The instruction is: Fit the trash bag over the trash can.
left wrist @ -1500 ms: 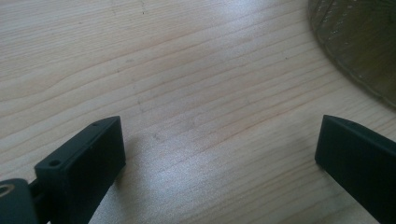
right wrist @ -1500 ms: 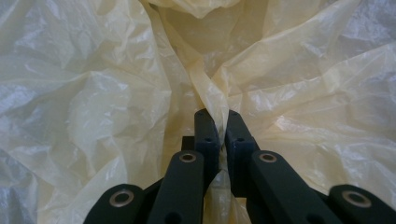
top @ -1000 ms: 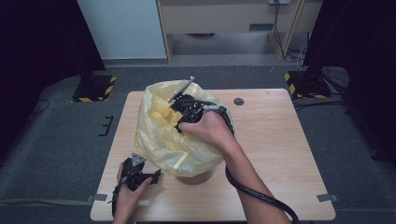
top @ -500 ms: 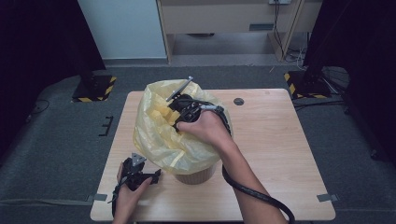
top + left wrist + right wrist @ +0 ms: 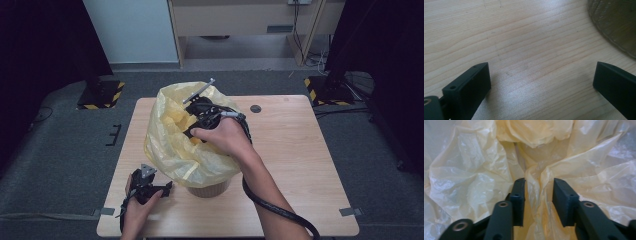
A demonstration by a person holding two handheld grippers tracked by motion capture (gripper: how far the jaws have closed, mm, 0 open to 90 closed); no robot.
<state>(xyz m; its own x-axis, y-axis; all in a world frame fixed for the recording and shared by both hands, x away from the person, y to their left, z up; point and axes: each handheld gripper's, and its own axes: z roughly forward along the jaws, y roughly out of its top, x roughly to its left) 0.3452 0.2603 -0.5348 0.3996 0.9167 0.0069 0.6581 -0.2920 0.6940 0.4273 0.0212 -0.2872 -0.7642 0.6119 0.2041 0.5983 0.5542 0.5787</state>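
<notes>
A crumpled yellow plastic bag (image 5: 172,150) drapes over a brown round bin (image 5: 209,190) near the middle of the wooden table (image 5: 295,165). My right gripper (image 5: 189,133) reaches into the bag's mouth from the right. In the right gripper view its jaws (image 5: 539,183) stand narrow, pinching a bunched fold of the yellow bag (image 5: 474,170) between them. My left gripper (image 5: 167,188) rests low at the table's front left, beside the bin. It is open wide over bare wood (image 5: 541,72), with the bin's base (image 5: 616,22) at the upper right.
A small dark round grommet (image 5: 256,108) sits in the table near its far edge. Grey carpet surrounds the table, with black stands on yellow-striped bases (image 5: 102,94) at both far sides. The right gripper's cable (image 5: 272,210) trails along the forearm.
The right hand and its gripper have shifted slightly deeper into the bag's mouth. The left gripper has stayed where it was.
</notes>
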